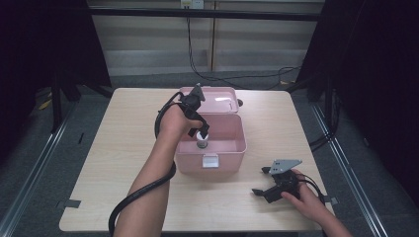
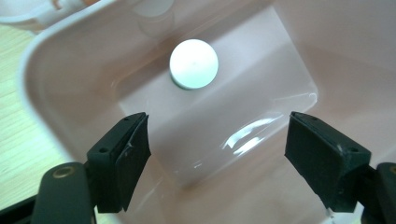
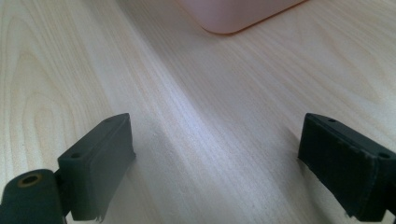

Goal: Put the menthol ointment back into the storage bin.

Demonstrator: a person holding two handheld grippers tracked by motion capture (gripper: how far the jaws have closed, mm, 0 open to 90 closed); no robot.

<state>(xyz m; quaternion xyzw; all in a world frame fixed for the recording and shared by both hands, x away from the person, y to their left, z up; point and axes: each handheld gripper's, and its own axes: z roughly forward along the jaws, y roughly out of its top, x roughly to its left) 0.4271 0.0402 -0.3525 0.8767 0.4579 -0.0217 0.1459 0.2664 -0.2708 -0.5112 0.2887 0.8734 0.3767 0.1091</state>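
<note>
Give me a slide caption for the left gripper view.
Open hand-held gripper poised above a white-capped bottle standing inside the pink box.

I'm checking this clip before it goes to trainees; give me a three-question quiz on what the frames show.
1. True or false: the left gripper grips the white-capped bottle.
2. Where does the bottle stand? A on the table; B inside the pink box; C on the box's open lid
3. What lies under the right gripper?

Key:
1. False: its jaws stand open above the bottle, nothing between them.
2. B
3. The bare wooden table; its jaws are open, holding nothing.
</note>
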